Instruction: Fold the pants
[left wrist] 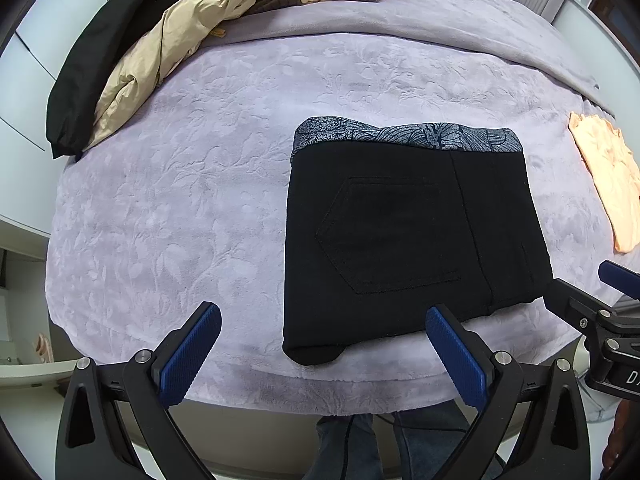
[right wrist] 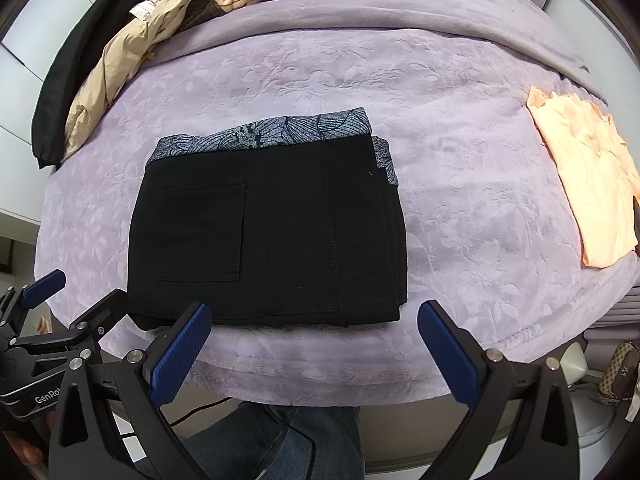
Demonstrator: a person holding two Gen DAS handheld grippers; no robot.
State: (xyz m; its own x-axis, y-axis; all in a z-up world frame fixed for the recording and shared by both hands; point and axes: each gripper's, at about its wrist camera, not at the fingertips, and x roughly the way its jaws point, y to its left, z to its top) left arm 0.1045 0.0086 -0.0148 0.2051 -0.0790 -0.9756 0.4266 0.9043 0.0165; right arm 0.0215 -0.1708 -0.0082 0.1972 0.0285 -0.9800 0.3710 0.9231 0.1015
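Now folded into a thick black packet: pants (left wrist: 408, 240) lying on the bed (left wrist: 180, 200), close to its near edge, a patterned grey lining showing along the far side. Long axis running left to right, parallel to that near edge.

Left claw (left wrist: 322, 356) spread wide, pinching nothing, hanging just off the near edge with the pants ahead and a bit to the right; right finger pad close to the near left corner of the packet. Right claw (right wrist: 314, 354) also spread and empty, the pants ahead and slightly to the left. Both about equally near, one at each end of the near fold.

Probably little left to do: perhaps only squaring the packet or carrying it away, each claw taking its own end.

Hard to judge: how many layers lie inside, black on black. Peach cloth (right wrist: 584, 184) at the right edge and the clothes pile (left wrist: 168, 40) at the far left corner partly cut off.
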